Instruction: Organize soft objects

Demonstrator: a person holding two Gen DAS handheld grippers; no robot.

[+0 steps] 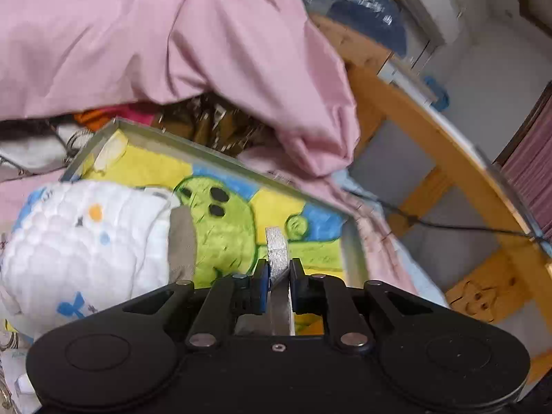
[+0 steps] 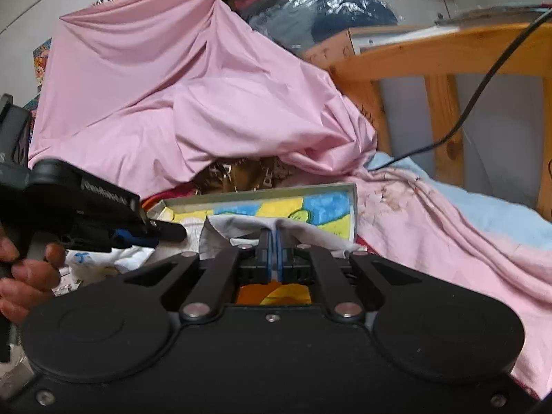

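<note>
1. Pinching a narrow grey-white strip, the left hand-held gripper has its jaws drawn almost together, the strip standing up between the blue pads and running back toward the body of the tool.
2. Just to the left of that gripper lies a rolled white quilted cloth with blue and orange prints, a grey fabric edge at its near end.
3. Both sit over a shallow grey tray whose floor is covered by a yellow, blue and green cartoon towel.
4. The right hand-held gripper is fully closed on a fold of white-grey cloth, which bunches up on either side of its blue pads.
5. From the right wrist view, the left hand-held gripper shows at the left edge, held by a hand and pointing toward the same tray.
6. Beyond the tray a large pink sheet is heaped and draped high, with brown patterned fabric showing under its lower edge.
7. All of this lies on a bed, where a pale blue sheet shows at the right.
8. A wooden bed frame stands behind, with a black cable hanging across it and clear plastic bags of clothing piled above.
</note>
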